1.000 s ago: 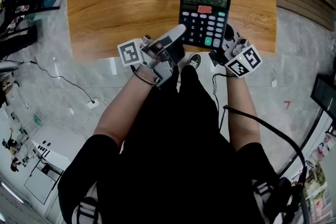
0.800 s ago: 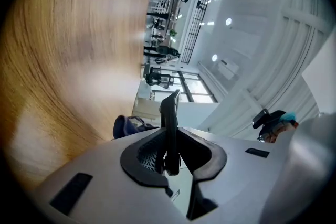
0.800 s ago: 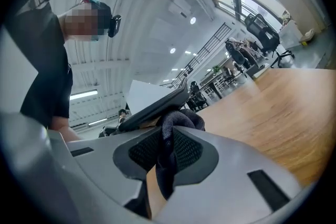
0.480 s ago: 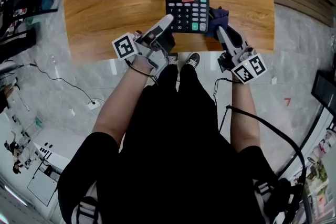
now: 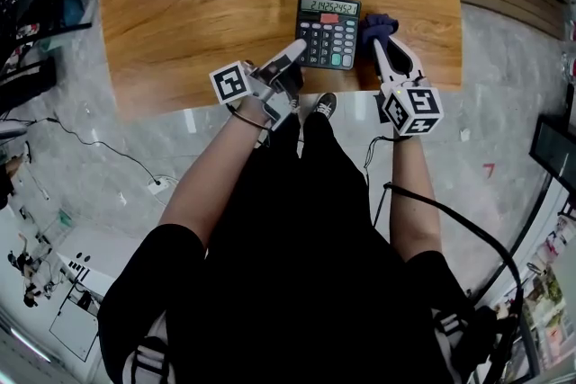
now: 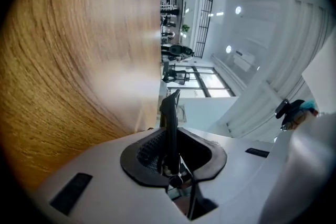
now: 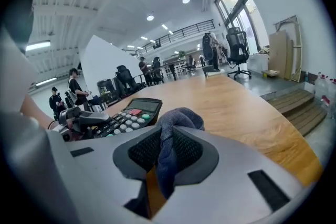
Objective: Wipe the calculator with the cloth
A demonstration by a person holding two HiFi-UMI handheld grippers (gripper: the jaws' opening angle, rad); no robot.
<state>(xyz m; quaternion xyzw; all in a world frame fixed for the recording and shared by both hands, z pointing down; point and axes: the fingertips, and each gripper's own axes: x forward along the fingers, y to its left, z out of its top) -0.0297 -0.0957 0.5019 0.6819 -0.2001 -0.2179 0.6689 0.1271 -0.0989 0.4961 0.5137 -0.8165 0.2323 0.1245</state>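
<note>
Calculator and both tools sit close to the person, by the near edge of the light brown wooden table (image 5: 180,4). The black desk calculator (image 5: 328,31), with its grey and white keys, one red key and one green key, appears to lie flat there with the display end pointing away. Nearest the body, the left gripper (image 5: 295,51) lies on its side and is clamped on the calculator's near left corner. In the left gripper view the jaws (image 6: 170,152) are narrow around a thin dark slab (image 6: 169,118), which I take to be the calculator seen edge-on. The right gripper (image 5: 382,49) is at the calculator's right side, its jaws pinched on a bunched dark blue cloth (image 5: 378,22). That cloth (image 7: 173,134) bulges out past the tips (the right gripper view shows it well). It hangs just beside the calculator's far right corner, and I cannot tell whether it touches. The step in hand looks like the set-up for the wipe: calculator steadied, cloth brought alongside, no stroke over the keys yet. The next move calls for bringing the cloth onto the key face (image 7: 123,118) and drawing it across with light pressure. The left grip must hold firm so the calculator does not skid toward the far side of the table.
</note>
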